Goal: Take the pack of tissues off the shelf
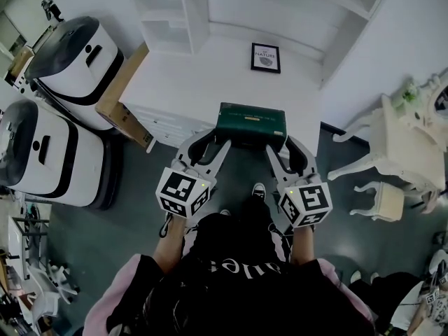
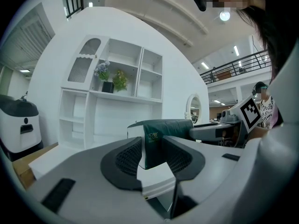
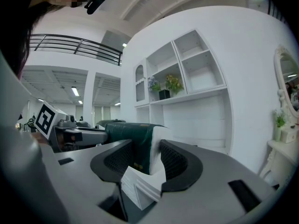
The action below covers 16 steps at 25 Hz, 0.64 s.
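Observation:
The pack of tissues (image 1: 250, 124) is a dark green block with white ends, held in the air in front of the white shelf unit (image 1: 183, 19), just off the front edge of its counter. My left gripper (image 1: 208, 148) is shut on its left end and my right gripper (image 1: 287, 150) on its right end. In the left gripper view the green pack (image 2: 161, 133) sits between the black ribbed pads of the left gripper (image 2: 152, 154). In the right gripper view the pack (image 3: 133, 141) shows its white side, pinched in the right gripper (image 3: 147, 158).
A framed picture (image 1: 265, 57) stands on the white counter (image 1: 203, 82). Two white machines (image 1: 70, 54) and a cardboard box (image 1: 120, 103) are at the left. An ornate white table (image 1: 402, 142) and stool (image 1: 383, 201) are at the right. Potted plants (image 2: 112, 80) sit on an upper shelf.

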### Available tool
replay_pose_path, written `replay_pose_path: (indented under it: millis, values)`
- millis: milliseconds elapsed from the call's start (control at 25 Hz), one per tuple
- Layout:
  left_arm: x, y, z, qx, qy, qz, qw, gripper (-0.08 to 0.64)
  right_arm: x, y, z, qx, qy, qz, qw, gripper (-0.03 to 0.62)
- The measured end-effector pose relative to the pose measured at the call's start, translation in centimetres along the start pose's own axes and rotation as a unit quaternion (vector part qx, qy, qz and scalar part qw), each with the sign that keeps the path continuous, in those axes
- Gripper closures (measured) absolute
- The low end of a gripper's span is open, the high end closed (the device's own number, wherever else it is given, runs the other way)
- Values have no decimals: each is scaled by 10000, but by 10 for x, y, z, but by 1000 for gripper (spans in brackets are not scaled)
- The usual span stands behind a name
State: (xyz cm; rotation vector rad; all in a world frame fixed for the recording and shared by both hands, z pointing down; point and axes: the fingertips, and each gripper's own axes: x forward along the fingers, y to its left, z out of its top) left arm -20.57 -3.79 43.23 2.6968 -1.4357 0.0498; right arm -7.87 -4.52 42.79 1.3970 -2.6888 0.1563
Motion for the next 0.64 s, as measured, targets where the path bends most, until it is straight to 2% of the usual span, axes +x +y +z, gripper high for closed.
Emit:
replay_pose_path:
  millis: [640]
  values:
    - [-5,3,-1,-65,-71,173,9998,414,4,4,2,-138,-28,125,9998,376]
